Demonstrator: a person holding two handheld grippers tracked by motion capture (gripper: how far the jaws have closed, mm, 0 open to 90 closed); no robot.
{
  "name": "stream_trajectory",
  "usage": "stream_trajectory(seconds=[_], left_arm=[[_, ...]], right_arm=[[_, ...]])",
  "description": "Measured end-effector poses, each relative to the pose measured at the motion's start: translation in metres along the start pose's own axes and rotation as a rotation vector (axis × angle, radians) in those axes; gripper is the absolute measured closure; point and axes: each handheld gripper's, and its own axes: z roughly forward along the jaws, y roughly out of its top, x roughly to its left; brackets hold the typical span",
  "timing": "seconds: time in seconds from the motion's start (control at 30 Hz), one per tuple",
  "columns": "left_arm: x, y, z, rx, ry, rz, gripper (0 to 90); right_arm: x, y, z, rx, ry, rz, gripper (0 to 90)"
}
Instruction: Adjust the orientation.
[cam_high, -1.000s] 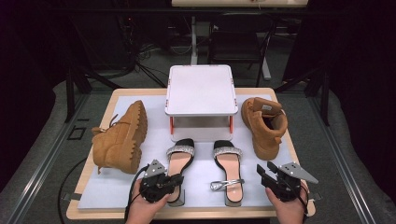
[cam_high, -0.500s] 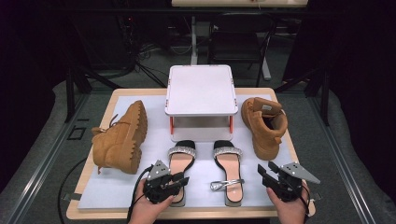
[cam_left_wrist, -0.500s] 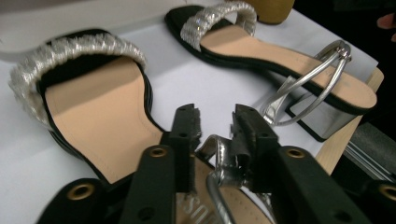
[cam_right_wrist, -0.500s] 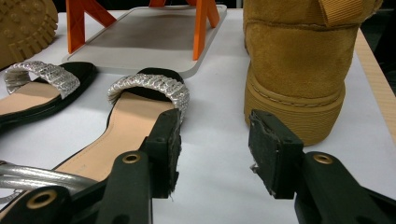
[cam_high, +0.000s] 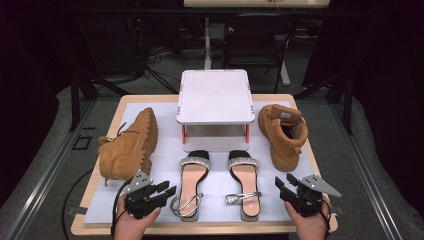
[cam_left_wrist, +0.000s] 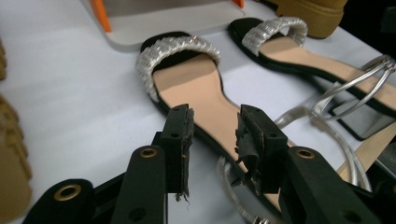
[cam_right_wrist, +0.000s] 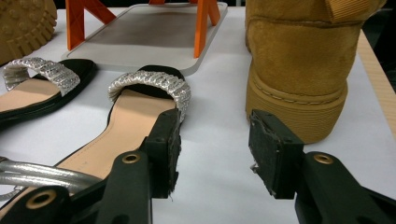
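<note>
Left sandal (cam_left_wrist: 196, 88) heel – hidden behind left gripper (cam_left_wrist: 215, 135).

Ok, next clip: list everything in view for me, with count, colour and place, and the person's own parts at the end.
boot on its side: 1, tan, left of the mat, sole facing the stand
upright boot: 1, tan, right of the mat beside the stand
left sandal: 1, black with a silver strap, front centre, just ahead of the left gripper
right sandal: 1, black with a silver strap, front centre, beside its mate
stand: 1, white top on orange legs, back centre
mat: 1, white, covering the table
table: 1, light wood, under everything
chair: 1, dark, behind the table
left gripper: 1, black, front left, jaws just opened, nothing between them
right gripper: 1, black, front right, open, empty
hands: 2, bottom edge
</note>
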Motion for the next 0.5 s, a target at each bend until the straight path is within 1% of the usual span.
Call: stream_trajectory(seconds=[0.03, 0.07, 0.1, 0.17, 0.2, 0.23, 0.27, 0.3, 0.33, 0.5], left_arm=[[0.0, -0.002, 0.0, 0.0, -0.005, -0.01, 64.6], [0.001, -0.005, 0.001, 0.012, -0.008, -0.018, 65.4], [0.001, -0.005, 0.001, 0.012, -0.008, -0.018, 65.6], [0.001, -0.008, 0.003, 0.025, -0.018, -0.033, 65.9], [0.001, -0.009, 0.004, 0.041, -0.024, -0.033, 65.9], [0.0, -0.011, 0.004, 0.047, -0.025, -0.029, 65.9], [0.0, -0.013, 0.006, 0.06, -0.02, -0.024, 65.9], [0.0, -0.014, 0.007, 0.062, -0.021, -0.021, 66.1], [-0.001, -0.015, 0.008, 0.066, -0.026, -0.032, 66.6], [-0.003, -0.019, 0.014, 0.085, -0.021, -0.015, 69.9]], right_arm=[[0.0, 0.0, 0.0, 0.0, 0.0, 0.0, 53.4], [0.001, 0.0, 0.001, 0.006, 0.002, -0.004, 53.4], [0.001, 0.0, 0.001, 0.006, 0.002, -0.004, 53.4], [0.002, 0.0, 0.001, 0.002, 0.005, -0.004, 53.4], [0.002, 0.0, 0.0, 0.004, 0.004, -0.003, 53.2], [0.002, 0.0, 0.001, 0.001, 0.003, -0.005, 53.2], [0.002, -0.001, 0.001, -0.004, 0.002, 0.001, 53.2], [0.001, -0.001, 0.001, 0.0, -0.001, -0.002, 53.1], [0.001, -0.001, 0.001, 0.001, -0.002, -0.002, 53.1], [0.002, 0.0, 0.001, 0.0, 0.004, -0.006, 53.1]])
